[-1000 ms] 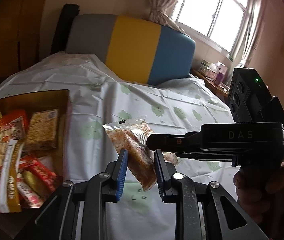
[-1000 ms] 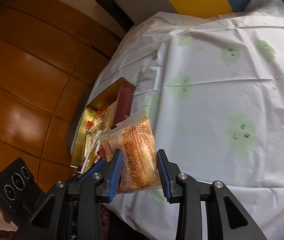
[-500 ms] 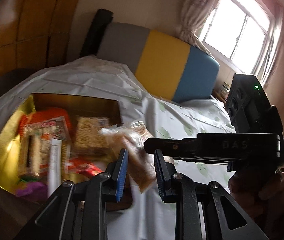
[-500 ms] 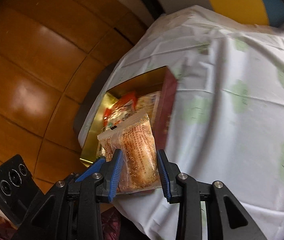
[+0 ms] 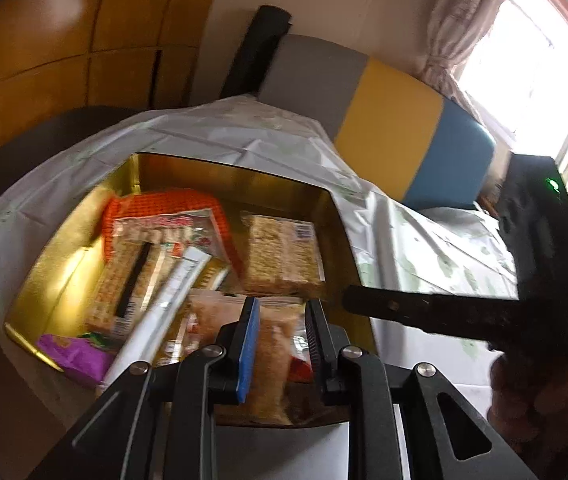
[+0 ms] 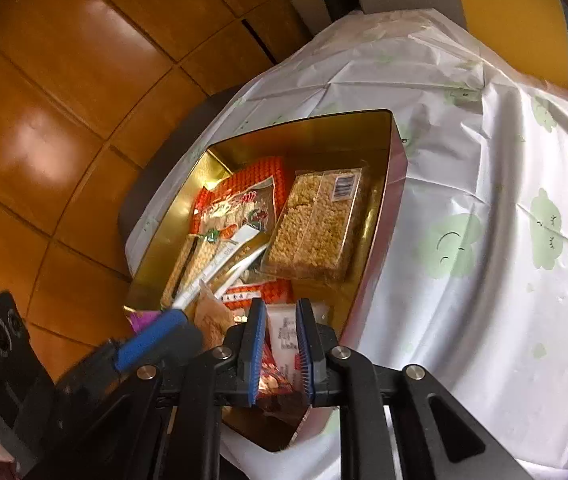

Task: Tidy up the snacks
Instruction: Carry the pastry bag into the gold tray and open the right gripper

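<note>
A clear packet of brown crumbly snack (image 5: 278, 344) hangs just over the near end of the gold tin (image 5: 224, 176), and my left gripper (image 5: 283, 308) is shut on it. The right wrist view shows that packet (image 6: 212, 316) beside the left gripper's blue pad (image 6: 152, 340). My right gripper (image 6: 280, 308) hovers over the tin's (image 6: 388, 216) near end, its jaws closing to a narrow slit with no packet pinched. Only packets lying in the tin show through the slit. In the left wrist view its dark finger (image 5: 404, 308) reaches in from the right.
The tin holds a puffed-rice bar (image 6: 316, 228), an orange packet (image 5: 164, 204), a white sachet (image 5: 172, 292) and a purple packet (image 5: 72, 352). It sits on a white tablecloth with green prints (image 6: 484, 200). Behind are a grey, yellow and blue chair (image 5: 384, 120) and a wood-panelled wall (image 6: 64, 100).
Both grippers carried the brown packet from above the tablecloth to above the tin. The right gripper's jaws have narrowed and no longer have the packet; the left still grips it.
</note>
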`<state>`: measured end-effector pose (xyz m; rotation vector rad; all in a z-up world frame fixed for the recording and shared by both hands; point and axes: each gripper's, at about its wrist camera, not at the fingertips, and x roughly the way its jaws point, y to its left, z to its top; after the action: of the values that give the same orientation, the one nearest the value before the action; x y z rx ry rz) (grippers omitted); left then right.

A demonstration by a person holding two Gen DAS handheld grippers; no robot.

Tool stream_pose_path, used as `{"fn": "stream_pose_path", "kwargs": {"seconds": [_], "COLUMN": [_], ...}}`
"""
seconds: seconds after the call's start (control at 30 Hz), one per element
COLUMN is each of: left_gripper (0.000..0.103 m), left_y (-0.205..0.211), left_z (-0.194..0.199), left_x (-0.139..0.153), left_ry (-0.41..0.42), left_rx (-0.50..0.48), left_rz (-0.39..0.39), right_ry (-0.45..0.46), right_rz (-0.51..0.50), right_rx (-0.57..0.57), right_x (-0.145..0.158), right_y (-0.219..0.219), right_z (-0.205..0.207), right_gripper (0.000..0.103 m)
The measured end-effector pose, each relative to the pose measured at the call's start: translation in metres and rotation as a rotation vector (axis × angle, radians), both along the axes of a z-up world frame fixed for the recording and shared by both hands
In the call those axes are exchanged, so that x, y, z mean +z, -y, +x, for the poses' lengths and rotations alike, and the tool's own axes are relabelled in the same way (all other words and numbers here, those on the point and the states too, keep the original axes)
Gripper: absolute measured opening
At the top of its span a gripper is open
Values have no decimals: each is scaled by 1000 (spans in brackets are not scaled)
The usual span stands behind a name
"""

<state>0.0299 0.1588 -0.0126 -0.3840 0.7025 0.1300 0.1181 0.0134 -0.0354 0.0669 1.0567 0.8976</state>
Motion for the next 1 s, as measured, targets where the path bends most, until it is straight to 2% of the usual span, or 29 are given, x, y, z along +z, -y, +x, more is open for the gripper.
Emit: {"fn": "stream_pose_path", "kwargs": {"seconds": [0.17,0.23,0.33,0.37,0.4,0.53,0.6,0.73,0.87,0.9,1.0], "left_gripper": [22,22,23,23,23,26,26,30,40,41,50], "left_y": [-30,-42,-59,-64,-66,-60,-55,-46,-37,-34,-27], "left_z": [-10,-14,-19,-22,-23,-21,-20,-17,-17,-17,-17], "left_x": [7,9,9,8,7,4,2,0,2,3,4], "left_ry": [0,-7,-15,-18,-18,-28,-34,-46,-40,-36,-33], "left_rx": [123,175,225,240,246,235,221,202,180,172,161], "left_rz": [16,38,42,37,38,59,73,88,111,117,131], "right_ry": [70,87,87,72,61,60,91,128,104,110,147], "right_rz": [-41,-56,-64,-62,-68,-105,-138,-159,-150,-157,-181], "right_rx": [38,74,134,150,159,183,193,158,95,89,87], "right_x": [4,4,0,-3,-7,-21,-26,-30,-29,-28,-25], "right_y": [-5,-13,-28,-33,-38,-59,-68,-73,-65,-63,-56], "right_z": [-8,-15,-26,-28,-30,-34,-38,-30,-12,-13,-20], "right_gripper": [17,20,31,37,39,39,30,28,28,28,29]}}
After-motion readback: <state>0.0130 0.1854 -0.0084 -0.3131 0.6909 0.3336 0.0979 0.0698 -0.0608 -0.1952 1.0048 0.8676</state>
